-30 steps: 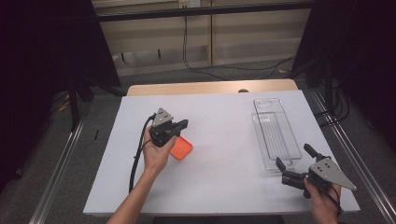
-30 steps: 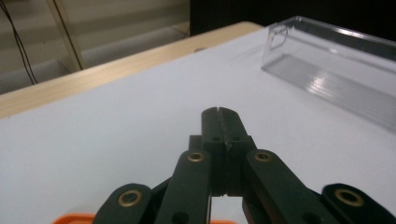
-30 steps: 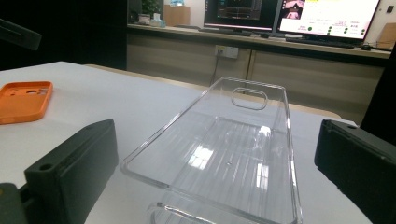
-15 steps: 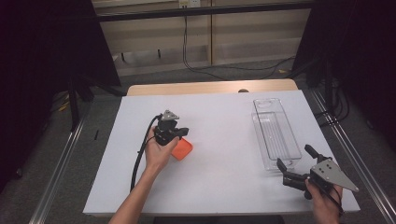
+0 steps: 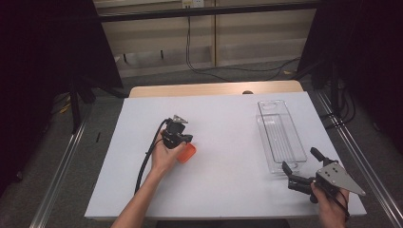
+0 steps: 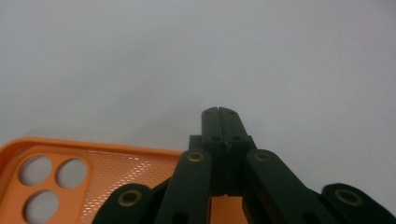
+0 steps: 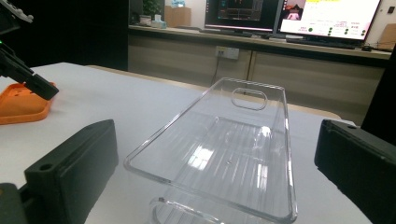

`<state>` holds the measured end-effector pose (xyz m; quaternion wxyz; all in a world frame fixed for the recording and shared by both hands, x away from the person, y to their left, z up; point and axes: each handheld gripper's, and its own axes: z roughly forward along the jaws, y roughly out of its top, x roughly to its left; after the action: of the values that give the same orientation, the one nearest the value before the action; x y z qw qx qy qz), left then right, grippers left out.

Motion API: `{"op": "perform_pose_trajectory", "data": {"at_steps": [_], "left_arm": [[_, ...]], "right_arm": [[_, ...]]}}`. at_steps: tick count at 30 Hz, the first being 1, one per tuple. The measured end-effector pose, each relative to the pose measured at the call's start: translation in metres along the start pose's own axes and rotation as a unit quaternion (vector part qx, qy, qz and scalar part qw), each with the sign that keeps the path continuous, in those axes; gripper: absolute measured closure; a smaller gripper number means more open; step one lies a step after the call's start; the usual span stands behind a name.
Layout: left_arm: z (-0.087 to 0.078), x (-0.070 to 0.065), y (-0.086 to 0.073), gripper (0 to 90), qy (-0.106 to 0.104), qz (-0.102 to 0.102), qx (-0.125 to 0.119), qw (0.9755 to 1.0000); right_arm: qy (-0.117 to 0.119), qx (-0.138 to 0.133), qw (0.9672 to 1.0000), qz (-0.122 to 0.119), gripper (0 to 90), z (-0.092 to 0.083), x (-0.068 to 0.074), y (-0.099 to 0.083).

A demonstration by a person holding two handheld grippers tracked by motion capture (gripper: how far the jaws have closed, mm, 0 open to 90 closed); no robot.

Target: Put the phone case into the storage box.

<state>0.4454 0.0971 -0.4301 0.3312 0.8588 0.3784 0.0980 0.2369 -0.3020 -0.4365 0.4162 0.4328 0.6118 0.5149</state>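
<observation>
At the worktop's left side: we see our left tongs (image 6: 218,114) clenched with nothing between the tips, poised over the orange phone case (image 6: 93,168).
Right tongs (image 7: 205,172): released, jaws wide, facing the clear plastic tray (image 7: 224,140).
Phone case: flat on the white worktop (image 5: 228,142), well apart from the tray.
Progress: we judge it early; case not yet lifted, tray empty.

Left gripper (image 6: 218,112) fingers closed together — above orange phone case (image 6: 93,172) on white table (image 6: 280,56).
</observation>
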Motion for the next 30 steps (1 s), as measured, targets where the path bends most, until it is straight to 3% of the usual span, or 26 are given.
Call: {"op": "perform_pose_trajectory", "data": {"at_steps": [8, 15, 17, 23, 30], "left_arm": [[0.0069, -0.0035, -0.0019, 90.0, -0.01, -0.003, 0.011, 0.9999], [0.0056, -0.0036, -0.0025, 90.0, -0.007, -0.002, 0.016, 0.9998], [0.005, -0.0033, -0.0029, 90.0, -0.014, -0.012, 0.018, 0.9997], [0.0026, -0.0041, -0.0046, 90.0, -0.013, -0.006, 0.022, 0.9997], [-0.0009, -0.0035, -0.0088, 90.0, -0.018, -0.017, 0.022, 0.9994]], "right_arm": [[-0.002, 0.001, 1.0, 0.0, 0.0, 0.0, 0.0, -0.0001], [-0.002, 0.0, 1.0, 0.0, 0.0, 0.0, 0.0001, -0.0002], [-0.002, 0.001, 1.0, -0.001, 0.0, 0.0, 0.0002, -0.0003], [-0.001, -0.001, 1.0, 0.0, 0.0, 0.0006, 0.0006, -0.0003], [0.0, -0.002, 1.0, 0.0, 0.0, 0.0006, 0.0006, -0.0001]]}}
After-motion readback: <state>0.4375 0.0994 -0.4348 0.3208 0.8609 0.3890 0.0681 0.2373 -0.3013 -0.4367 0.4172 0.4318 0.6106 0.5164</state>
